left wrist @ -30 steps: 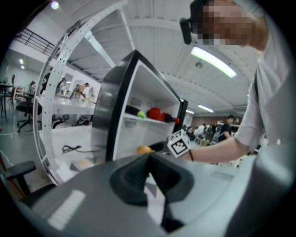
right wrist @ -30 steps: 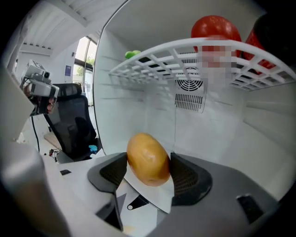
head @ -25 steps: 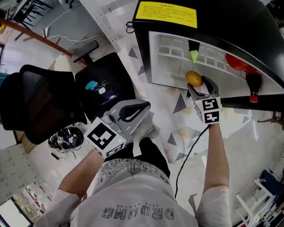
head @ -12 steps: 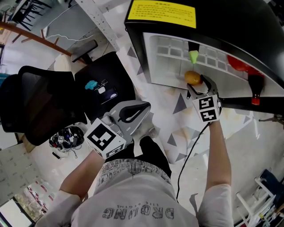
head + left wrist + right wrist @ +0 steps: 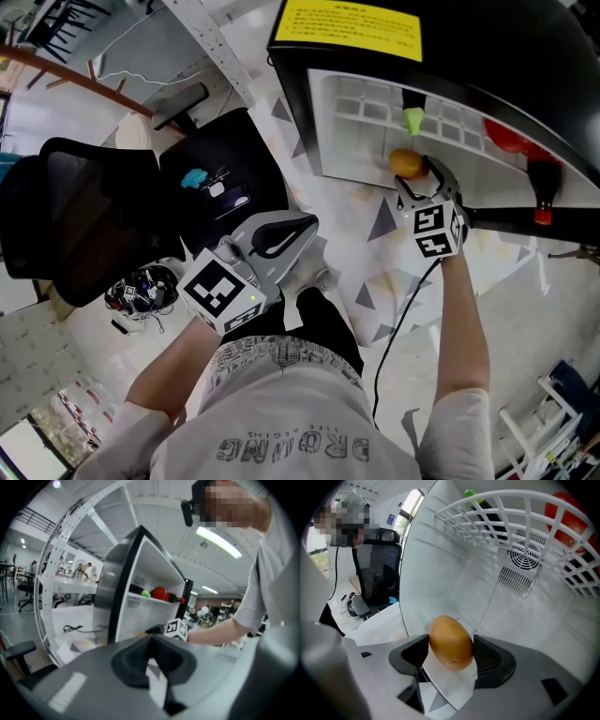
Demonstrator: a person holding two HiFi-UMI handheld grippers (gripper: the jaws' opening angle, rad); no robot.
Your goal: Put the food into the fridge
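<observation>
1. We see the left gripper (image 5: 150,644) with its jaws pressed together and nothing between them. It hangs low by the person's body. The open black fridge with a white lining (image 5: 454,559) lies well ahead of these jaws and off to their right, so we judge this hand idle.
2. The right gripper (image 5: 450,649) is much the nearer to the fridge. Its jaws stand partly apart and are clamped on a golden-brown oval potato (image 5: 450,641). The right arm is stretched forward, nearly straight.
3. The potato sits between the pads, gripped across its narrower width. Its long axis runs crosswise to the gap, and its top rises clear of the jaws.
4. The fridge cavity opens straight ahead of the right jaws, with its bare white floor ahead and below them. Above them a white wire shelf (image 5: 511,508) carries a dark, green-tipped vegetable (image 5: 490,517) and, further right, a round red item (image 5: 569,515). We judge the coming move to be a push forward under that shelf, then a release.
</observation>
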